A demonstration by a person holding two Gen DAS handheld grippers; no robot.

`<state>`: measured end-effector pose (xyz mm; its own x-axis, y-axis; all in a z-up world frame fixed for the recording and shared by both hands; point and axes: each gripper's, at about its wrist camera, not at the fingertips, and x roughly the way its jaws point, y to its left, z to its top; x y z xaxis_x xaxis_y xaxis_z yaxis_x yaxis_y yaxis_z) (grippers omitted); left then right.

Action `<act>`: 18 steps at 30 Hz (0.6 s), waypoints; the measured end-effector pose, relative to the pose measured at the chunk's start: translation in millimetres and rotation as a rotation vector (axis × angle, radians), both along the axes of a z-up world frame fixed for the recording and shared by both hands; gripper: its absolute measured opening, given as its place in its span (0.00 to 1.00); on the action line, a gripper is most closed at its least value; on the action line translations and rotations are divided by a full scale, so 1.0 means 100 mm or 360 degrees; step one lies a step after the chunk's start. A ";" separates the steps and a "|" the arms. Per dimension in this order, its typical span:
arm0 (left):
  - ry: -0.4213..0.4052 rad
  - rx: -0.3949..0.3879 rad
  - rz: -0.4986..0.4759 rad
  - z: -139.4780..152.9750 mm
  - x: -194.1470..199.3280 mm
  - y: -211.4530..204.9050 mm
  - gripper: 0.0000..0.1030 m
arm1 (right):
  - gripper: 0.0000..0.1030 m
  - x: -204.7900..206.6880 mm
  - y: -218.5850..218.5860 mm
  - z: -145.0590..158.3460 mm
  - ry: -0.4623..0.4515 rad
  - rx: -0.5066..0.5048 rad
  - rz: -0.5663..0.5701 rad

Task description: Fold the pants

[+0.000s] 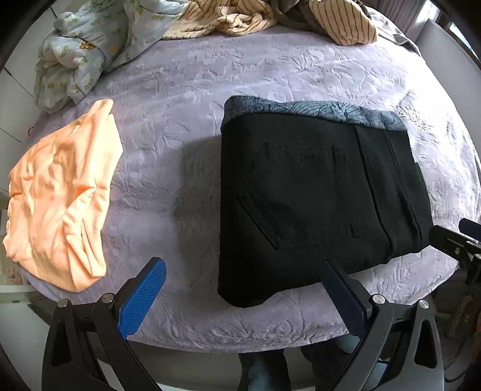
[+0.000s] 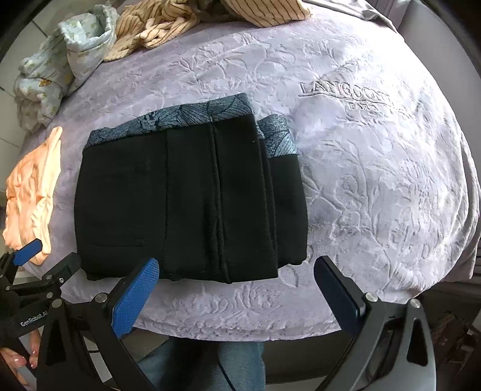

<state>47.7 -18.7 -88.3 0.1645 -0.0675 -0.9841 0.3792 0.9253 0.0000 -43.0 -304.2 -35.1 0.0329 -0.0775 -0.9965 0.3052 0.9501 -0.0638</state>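
Note:
The black pants point(image 1: 315, 195) lie folded into a compact rectangle on the lilac bedspread point(image 1: 180, 120), their blue-grey patterned waistband along the far edge. In the right wrist view the pants point(image 2: 186, 198) show stacked folded layers. Above their near left corner my left gripper point(image 1: 243, 279) hangs open, nothing between its blue pads. Over their near edge my right gripper point(image 2: 237, 270) stands wide open and empty. Each gripper shows in the other's view: the right gripper point(image 1: 454, 230) at the pants' right, the left gripper point(image 2: 49, 260) at their left.
An orange garment point(image 1: 63, 204) lies crumpled at the left. At the far side are a pale blue printed bundle point(image 1: 81, 51) and a cream striped garment point(image 1: 240, 18). The bed edge point(image 2: 240, 330) runs close below, with a person's jeans-clad legs point(image 2: 210, 364) beyond it.

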 end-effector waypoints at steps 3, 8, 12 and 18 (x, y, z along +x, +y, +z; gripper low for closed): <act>-0.0001 0.0025 0.0019 0.00 -0.02 -0.06 1.00 | 1.00 -0.01 -0.01 -0.04 0.0025 0.0016 0.0025; 0.0005 0.0043 0.0047 0.05 -0.09 -0.18 1.00 | 1.00 0.00 -0.07 -0.04 0.0057 0.0025 0.0082; 0.0008 0.0088 0.0061 0.09 -0.15 -0.23 1.00 | 1.00 0.03 -0.12 -0.04 0.0073 0.0018 0.0112; 0.0009 0.0118 0.0098 0.12 -0.15 -0.24 1.00 | 1.00 0.08 -0.15 -0.04 0.0077 0.0016 0.0155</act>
<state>33.0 -42.6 -76.7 0.1604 0.0154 -0.9869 0.3217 0.9445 0.0670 -35.4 -319.2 -38.6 -0.0082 -0.0662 -0.9978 0.2082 0.9758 -0.0664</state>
